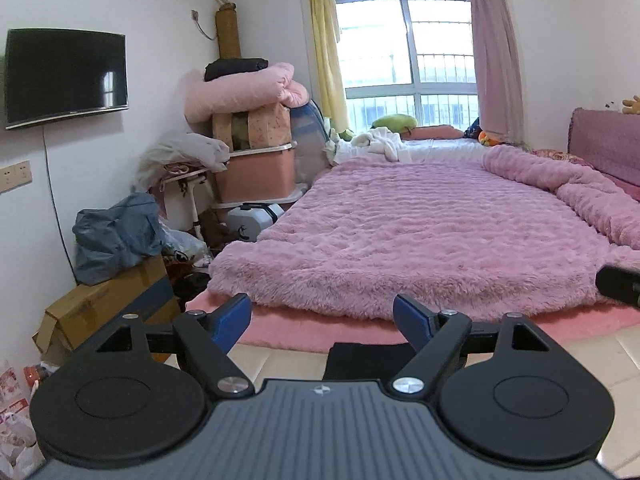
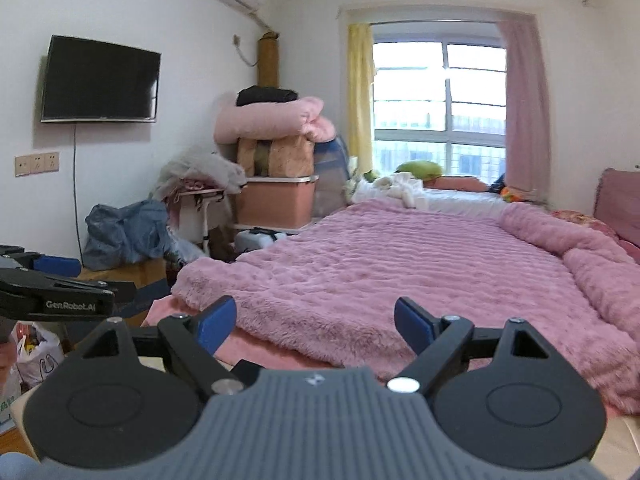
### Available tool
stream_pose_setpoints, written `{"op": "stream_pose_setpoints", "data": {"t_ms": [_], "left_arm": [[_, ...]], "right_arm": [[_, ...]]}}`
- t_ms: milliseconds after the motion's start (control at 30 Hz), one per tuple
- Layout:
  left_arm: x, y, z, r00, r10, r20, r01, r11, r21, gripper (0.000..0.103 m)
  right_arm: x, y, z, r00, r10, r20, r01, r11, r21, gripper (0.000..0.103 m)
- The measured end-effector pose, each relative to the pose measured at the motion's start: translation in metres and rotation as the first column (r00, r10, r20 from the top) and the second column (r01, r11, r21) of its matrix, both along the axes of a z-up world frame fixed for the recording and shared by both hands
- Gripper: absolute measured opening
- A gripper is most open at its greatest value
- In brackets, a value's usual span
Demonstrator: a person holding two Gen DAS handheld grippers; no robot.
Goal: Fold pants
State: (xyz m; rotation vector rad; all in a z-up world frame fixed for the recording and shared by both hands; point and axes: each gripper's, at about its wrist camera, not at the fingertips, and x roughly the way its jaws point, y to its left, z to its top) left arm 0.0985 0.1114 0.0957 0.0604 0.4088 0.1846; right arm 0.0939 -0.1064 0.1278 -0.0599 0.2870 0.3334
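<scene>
Both grippers, left gripper (image 1: pixel 322 320) and right gripper (image 2: pixel 315 322), hold their blue fingers (image 1: pixel 231 320) wide apart, gripping nothing. Beyond lies the bed's pink fluffy blanket (image 1: pixel 420 232); no pants can be made out on it.

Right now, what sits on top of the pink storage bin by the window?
On the pink storage bin stand patterned fabric bags, then a rolled pink quilt with a dark folded item on top. The bin's contents are hidden.
</scene>
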Motion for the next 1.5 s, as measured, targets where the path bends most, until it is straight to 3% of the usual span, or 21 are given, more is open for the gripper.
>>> {"op": "stream_pose_setpoints", "data": {"t_ms": [167,400,633,900,1200,1500], "left_arm": [[-0.024,-0.012,-0.02,1.0,0.002,-0.024,-0.001,1.0,0.003,0.095],[-0.045,-0.022,-0.053,0.99,-0.022,-0.14,0.016,0.999,-0.04,0.095],[-0.041,-0.028,-0.092,0.968,-0.04,-0.247,0.021,0.997,-0.079,0.095],[-0.023,-0.04,-0.122,0.947,-0.056,-0.318,0.037,0.997,-0.066,0.095],[-0.017,-0.048,-0.128,0.939,-0.064,-0.339,0.049,0.997,-0.054,0.095],[-0.017,-0.051,-0.124,0.939,-0.074,-0.336,0.062,0.997,-0.047,0.095]], "right_arm": [[-0.047,-0.005,-0.015,0.996,-0.059,-0.062,0.058,0.998,-0.019,0.082],[-0.085,-0.01,-0.053,0.984,-0.105,-0.143,0.098,0.994,-0.055,0.082],[-0.076,-0.007,-0.093,0.964,-0.128,-0.235,0.107,0.989,-0.1,0.082],[-0.043,-0.002,-0.134,0.917,-0.119,-0.381,0.083,0.99,-0.11,0.082],[-0.021,-0.009,-0.151,0.882,-0.136,-0.451,0.104,0.99,-0.096,0.082],[-0.021,-0.01,-0.15,0.886,-0.134,-0.444,0.102,0.99,-0.096,0.082]]}}
